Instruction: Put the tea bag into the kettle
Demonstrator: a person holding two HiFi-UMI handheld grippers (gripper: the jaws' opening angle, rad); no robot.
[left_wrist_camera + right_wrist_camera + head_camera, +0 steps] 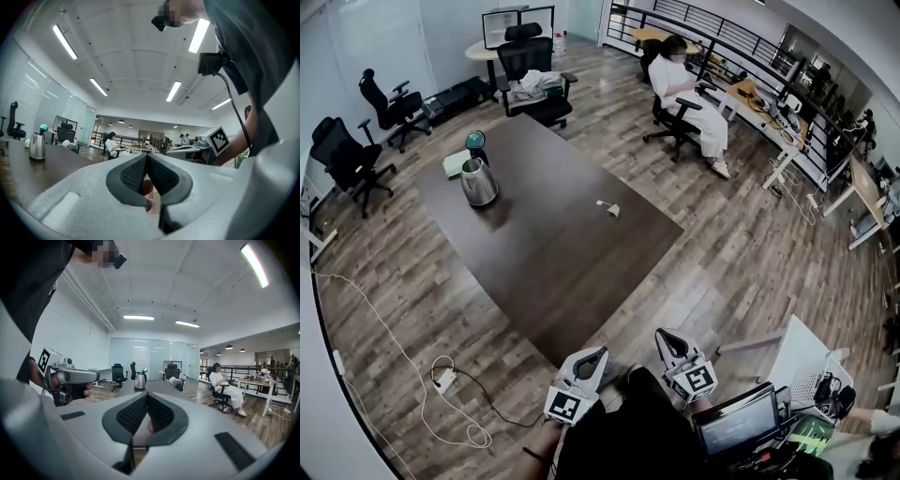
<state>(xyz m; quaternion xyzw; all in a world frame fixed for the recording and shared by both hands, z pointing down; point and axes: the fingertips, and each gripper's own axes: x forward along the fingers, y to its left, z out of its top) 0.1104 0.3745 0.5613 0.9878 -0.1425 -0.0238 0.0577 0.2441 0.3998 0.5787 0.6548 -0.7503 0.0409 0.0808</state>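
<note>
The steel kettle [478, 181] stands on the far left part of the long dark table [553, 272]. The small white tea bag [609, 208] lies alone near the table's right edge. Both grippers are held close to the person, off the table's near corner and far from both objects. My left gripper [594, 355] has its jaws together with nothing between them, and it sees the kettle [37, 146] far off at the left. My right gripper [664, 337] is shut and empty too, and the kettle [139, 380] shows straight ahead in its view.
A pale green object [456, 164] and a teal-topped item [475, 141] sit just behind the kettle. Office chairs [534, 80] ring the far end of the table, and a person in white [689, 98] sits at a desk. A cable and plug [445, 380] lie on the floor at the left.
</note>
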